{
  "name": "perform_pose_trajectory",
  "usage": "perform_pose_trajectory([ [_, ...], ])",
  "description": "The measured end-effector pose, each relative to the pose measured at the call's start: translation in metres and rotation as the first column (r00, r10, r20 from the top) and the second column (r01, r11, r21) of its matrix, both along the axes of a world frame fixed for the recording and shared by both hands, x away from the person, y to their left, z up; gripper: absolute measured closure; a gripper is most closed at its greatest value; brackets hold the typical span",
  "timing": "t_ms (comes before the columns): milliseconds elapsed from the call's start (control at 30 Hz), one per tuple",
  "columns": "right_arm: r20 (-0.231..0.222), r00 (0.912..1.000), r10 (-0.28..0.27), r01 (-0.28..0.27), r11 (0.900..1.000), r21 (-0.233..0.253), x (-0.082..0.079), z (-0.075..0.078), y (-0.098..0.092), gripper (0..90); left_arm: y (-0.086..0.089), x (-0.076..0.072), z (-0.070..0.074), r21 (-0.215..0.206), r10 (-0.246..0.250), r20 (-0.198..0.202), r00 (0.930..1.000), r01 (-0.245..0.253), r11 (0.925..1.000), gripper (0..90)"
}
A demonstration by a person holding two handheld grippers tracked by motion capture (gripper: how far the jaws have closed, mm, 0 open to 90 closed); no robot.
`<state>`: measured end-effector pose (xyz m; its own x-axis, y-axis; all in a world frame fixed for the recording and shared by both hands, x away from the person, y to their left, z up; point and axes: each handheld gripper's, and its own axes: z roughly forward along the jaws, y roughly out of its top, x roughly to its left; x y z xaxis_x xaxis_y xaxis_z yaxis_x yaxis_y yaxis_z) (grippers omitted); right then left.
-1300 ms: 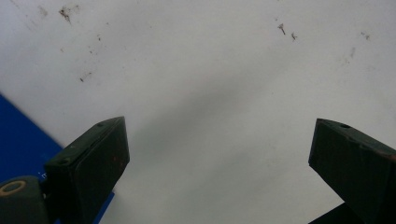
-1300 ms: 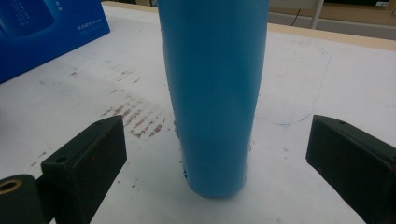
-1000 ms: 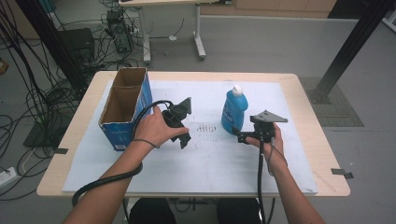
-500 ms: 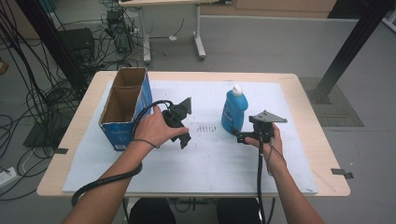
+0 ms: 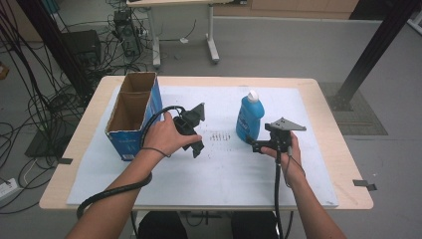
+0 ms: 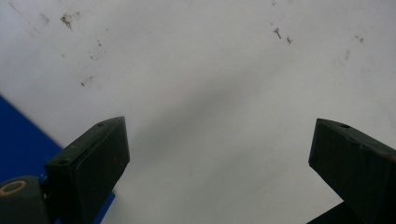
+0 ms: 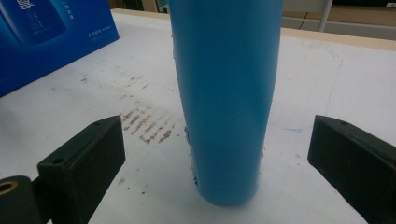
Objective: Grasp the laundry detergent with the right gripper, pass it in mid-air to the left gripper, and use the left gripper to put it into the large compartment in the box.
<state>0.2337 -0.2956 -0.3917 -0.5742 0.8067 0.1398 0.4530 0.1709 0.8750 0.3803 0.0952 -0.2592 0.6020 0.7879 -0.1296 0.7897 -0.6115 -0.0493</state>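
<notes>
At the far left of the table (image 5: 343,164) stands an open blue cardboard box (image 5: 130,119), its long side running near to far, resting on the white sheet (image 5: 199,179) that covers most of the tabletop. Just to the right of the box, the person's left hand (image 5: 161,137) holds the left gripper (image 5: 197,149), tilted down toward the sheet. In the left gripper view its two black jaws stand wide apart with nothing between them except bare white sheet, and a corner of the blue box (image 6: 23,135) shows at the left edge.

Between the two grippers lies a patch of small dark marks (image 5: 219,137) on the sheet. In the right gripper view the same marks (image 7: 144,123) appear brownish, to the left of the bottle.

Right of the marks stands the blue bottle (image 5: 249,118), upright, with a white cap, near the middle of the table. The right gripper (image 5: 255,146) sits at the bottle's near side, held level by the right hand (image 5: 286,149), with the grey three-cornered plate on top. In the right gripper view its jaws are spread wide, and the bottle (image 7: 226,98) rises between them without touching either one; it stands a little ahead of the jaw tips. The blue box (image 7: 46,37) shows beyond, at the upper left of that view.
</notes>
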Motion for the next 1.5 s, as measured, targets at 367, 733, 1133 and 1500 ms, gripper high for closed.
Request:
perform_pose_trajectory([
  [367, -0.002, 1.0, -0.006, 0.006, 1.0, -0.003, 0.0009, -0.0003, 0.0, 3.7, -0.0013, 0.0002, 0.0006, -0.002, -0.008, 0.0, 1.0, 0.008, 1.0, 5.5],
  [733, -0.002, 1.0, -0.009, 0.009, 1.0, -0.001, 0.0001, -0.0003, 0.0, 3.7, -0.0015, -0.0011, 0.0013, -0.002, -0.006, 0.005, 1.0, 0.006, 1.0, 5.5],
  [1133, -0.003, 1.0, -0.004, 0.005, 1.0, 0.002, -0.0008, -0.0027, 0.0003, 3.7, 0.0007, -0.0023, -0.0001, -0.005, 0.0, 0.003, 1.0, 0.0, 1.0, 5.5],
  [1500, 0.002, 1.0, -0.005, 0.005, 1.0, -0.002, -0.0018, -0.0034, 0.0018, 3.7, 0.0017, -0.0029, 0.0007, -0.008, -0.001, 0.004, 1.0, 0.001, 1.0, 5.4],
])
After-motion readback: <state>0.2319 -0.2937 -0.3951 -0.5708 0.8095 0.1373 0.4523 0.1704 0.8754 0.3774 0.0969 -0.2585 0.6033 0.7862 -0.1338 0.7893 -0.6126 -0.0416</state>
